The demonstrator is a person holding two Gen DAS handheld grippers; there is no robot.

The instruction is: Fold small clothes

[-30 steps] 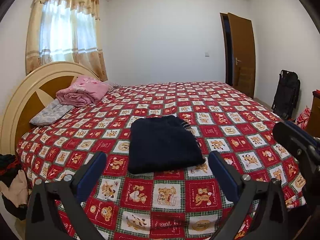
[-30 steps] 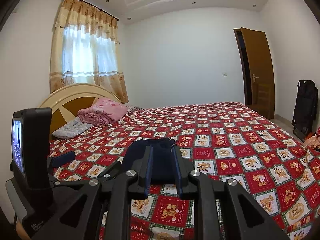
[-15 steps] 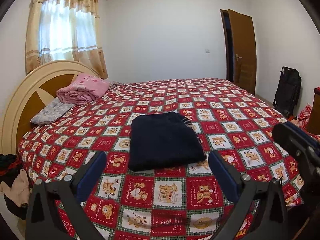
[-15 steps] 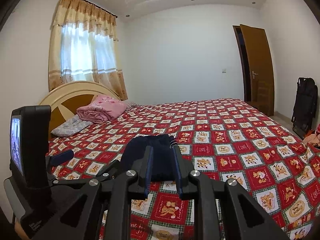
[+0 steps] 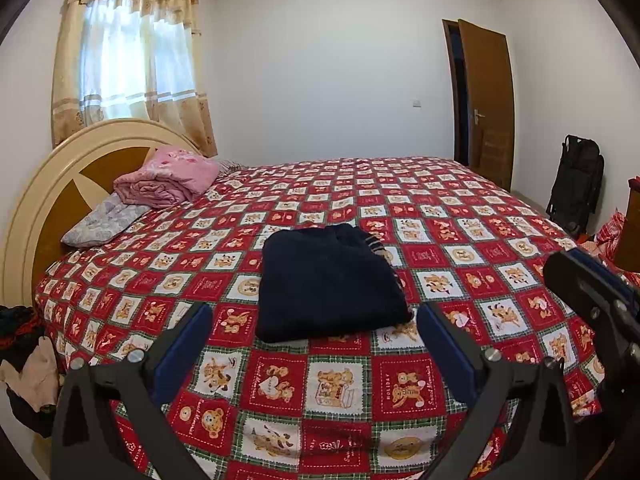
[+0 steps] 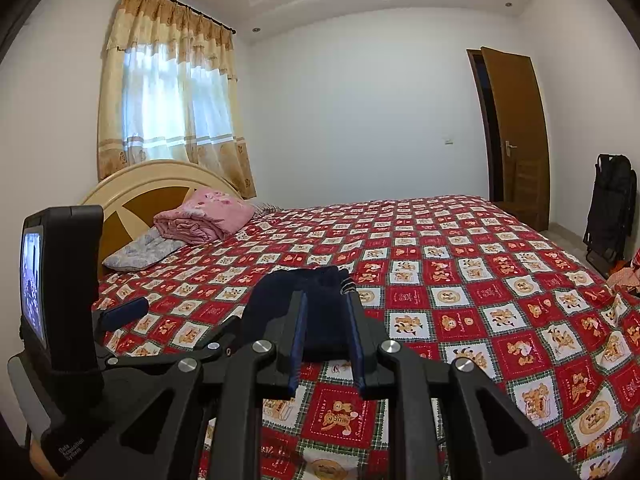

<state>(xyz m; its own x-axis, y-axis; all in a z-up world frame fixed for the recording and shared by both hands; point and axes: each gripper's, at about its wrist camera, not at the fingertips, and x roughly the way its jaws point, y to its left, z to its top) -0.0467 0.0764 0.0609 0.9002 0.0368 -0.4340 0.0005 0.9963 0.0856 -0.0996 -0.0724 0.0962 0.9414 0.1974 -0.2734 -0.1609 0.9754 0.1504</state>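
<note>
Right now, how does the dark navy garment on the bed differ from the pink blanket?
The navy garment is folded into a flat, neat rectangle; the pink blanket is a thicker, rounder bundle. The navy garment lies alone mid-bed, close to both tools, while the pink blanket sits far off by the headboard, resting on a grey pillow. Both lie on the red bear-print bedspread.

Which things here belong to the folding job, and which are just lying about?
Job: navy garment, folded on the bed; left gripper, open; right gripper, narrow and empty.

Lying about: pink blanket, grey pillow, clothes pile, black bag.
</note>
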